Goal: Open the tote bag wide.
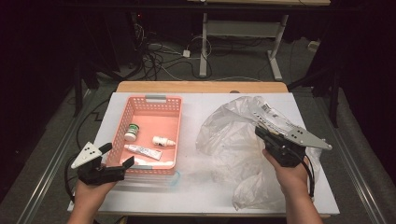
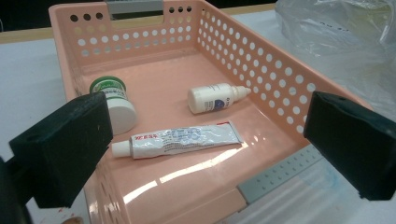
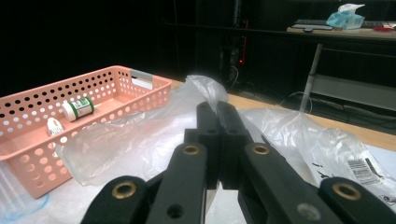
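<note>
High view has my right gripper (image 1: 262,133) clenched on a fold of the clear plastic bag (image 1: 233,140), which sprawls over the table's right half. Right gripper view shows the film rising pinched between my pressed-together jaws. My left gripper (image 1: 116,156) is released, jaws wide apart at the near end of the pink basket (image 2: 261,70), with the tube (image 2: 180,138) lying between them inside.
</note>
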### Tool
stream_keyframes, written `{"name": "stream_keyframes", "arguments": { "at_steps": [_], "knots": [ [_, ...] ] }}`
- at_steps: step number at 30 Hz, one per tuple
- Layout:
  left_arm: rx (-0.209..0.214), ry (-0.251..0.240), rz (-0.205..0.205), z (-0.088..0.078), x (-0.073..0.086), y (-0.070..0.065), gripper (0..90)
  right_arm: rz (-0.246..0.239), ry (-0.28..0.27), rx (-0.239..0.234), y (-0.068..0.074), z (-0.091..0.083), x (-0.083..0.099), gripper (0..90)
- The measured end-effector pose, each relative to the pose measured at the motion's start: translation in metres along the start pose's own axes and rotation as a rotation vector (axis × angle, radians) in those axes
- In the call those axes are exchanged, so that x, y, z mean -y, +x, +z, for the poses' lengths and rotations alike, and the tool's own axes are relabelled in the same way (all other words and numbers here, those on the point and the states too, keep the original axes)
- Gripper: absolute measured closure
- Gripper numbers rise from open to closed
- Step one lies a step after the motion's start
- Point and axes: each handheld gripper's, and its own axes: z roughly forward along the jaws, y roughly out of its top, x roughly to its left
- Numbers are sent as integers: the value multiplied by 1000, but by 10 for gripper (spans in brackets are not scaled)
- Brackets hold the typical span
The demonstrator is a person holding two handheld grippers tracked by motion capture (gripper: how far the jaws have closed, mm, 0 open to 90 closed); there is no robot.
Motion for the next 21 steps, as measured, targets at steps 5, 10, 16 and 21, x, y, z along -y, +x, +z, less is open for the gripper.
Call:
{"name": "stream_keyframes", "arguments": {
  "at_steps": [5,10,16,21],
  "knots": [
    [18,-5,4,2,0,-1,125,-12,1,-7,-1,3,-1,900],
    [17,0,-3,4,-1,-1,184,1,6,-10,-1,3,0,900],
    [-14,29,-37,8,-2,-2,340,0,23,-13,0,6,4,900],
    [-7,51,-41,11,-6,-2,507,-7,29,-22,3,8,5,900]
  ]
}}
